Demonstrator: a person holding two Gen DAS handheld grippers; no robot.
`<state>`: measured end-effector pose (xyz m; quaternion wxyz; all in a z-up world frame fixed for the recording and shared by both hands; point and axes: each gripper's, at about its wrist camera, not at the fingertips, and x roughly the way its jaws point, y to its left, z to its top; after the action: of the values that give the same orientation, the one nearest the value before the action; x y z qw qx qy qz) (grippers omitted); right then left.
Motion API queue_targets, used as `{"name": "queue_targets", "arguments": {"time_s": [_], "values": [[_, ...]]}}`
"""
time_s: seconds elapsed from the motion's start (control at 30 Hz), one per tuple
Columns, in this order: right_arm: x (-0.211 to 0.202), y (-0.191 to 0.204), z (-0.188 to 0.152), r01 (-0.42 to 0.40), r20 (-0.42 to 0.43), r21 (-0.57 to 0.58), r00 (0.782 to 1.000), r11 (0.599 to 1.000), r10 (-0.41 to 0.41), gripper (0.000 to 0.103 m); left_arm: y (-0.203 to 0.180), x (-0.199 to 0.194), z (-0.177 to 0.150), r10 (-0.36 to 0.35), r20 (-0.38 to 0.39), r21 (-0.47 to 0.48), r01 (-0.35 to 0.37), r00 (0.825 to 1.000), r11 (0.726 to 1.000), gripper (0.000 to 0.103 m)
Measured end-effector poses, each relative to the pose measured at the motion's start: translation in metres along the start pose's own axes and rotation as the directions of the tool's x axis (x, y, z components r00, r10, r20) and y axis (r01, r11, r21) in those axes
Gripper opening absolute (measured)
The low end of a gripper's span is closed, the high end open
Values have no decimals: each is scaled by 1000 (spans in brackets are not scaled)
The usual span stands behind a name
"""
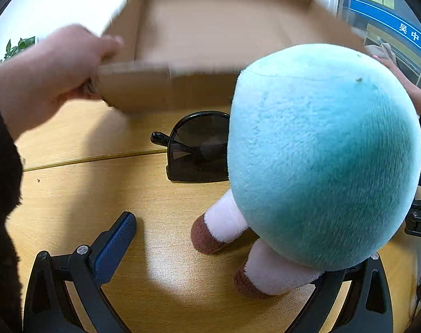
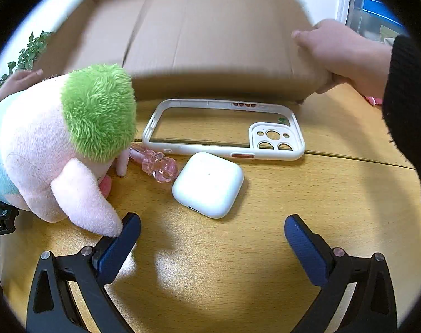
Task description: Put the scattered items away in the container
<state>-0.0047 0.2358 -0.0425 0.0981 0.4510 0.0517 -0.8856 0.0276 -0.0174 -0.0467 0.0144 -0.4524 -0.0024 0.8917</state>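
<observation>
A cardboard box is held tilted at the back of the wooden table by two bare hands, one on each side; it also shows in the right wrist view. A plush toy with a blue back, green hair and pink limbs lies between the grippers. Black sunglasses lie behind it. A white phone case, a white earbud case and a pink clear trinket lie ahead of my right gripper. My left gripper is open beside the plush. My right gripper is open and empty.
A green plant stands at the back left by a white wall. A window with a blue sign is at the back right. A seam crosses the tabletop.
</observation>
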Motion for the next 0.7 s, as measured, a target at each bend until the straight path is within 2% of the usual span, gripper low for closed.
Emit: {"name": "queue_targets", "arguments": {"time_s": [0.7], "values": [[-5, 1, -7, 2, 1, 1, 1000, 1000, -2, 103, 0, 0, 1, 3, 0, -3, -3, 1000, 1000, 103]]}}
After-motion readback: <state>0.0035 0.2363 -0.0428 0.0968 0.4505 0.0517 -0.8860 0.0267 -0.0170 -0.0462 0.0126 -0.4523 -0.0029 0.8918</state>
